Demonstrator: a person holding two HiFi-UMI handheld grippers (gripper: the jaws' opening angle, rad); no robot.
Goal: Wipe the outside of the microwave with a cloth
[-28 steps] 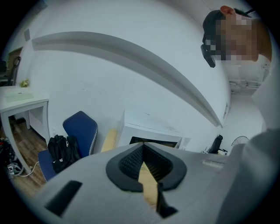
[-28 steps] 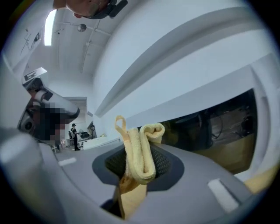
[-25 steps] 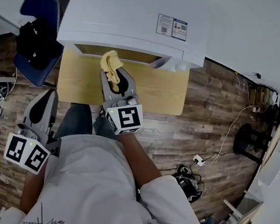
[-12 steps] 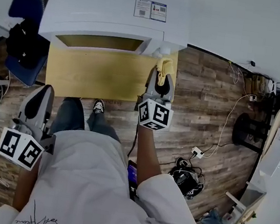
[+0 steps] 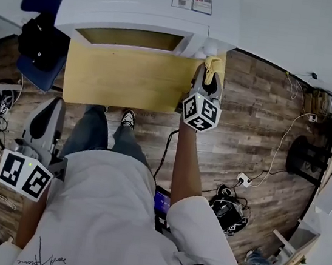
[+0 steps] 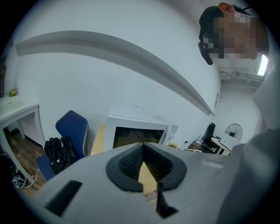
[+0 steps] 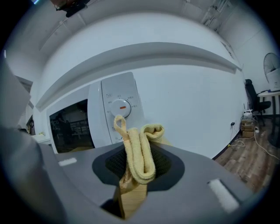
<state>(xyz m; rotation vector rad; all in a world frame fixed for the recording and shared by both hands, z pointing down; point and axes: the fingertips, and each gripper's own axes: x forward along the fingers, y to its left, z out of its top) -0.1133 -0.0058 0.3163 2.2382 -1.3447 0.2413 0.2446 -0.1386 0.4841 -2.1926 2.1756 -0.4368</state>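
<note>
The microwave (image 5: 146, 10) is sitting at the rear of the tabletop (image 5: 124, 83). The left gripper (image 5: 53, 107) is hanging idle, jaws pressed together and empty. The right gripper (image 5: 209, 77) is pinching the folded yellow cloth (image 5: 212, 65) by the control panel (image 7: 131, 94). Firm, flat contact around the dial (image 7: 121, 107) is advisable.

The cloth (image 5: 212, 65), clamped in the right gripper (image 5: 209, 75), is carried from the middle of the microwave (image 5: 129, 1) front across to its right end.

White T-shirt (image 5: 103, 212); blue jeans (image 5: 92, 134)
</note>
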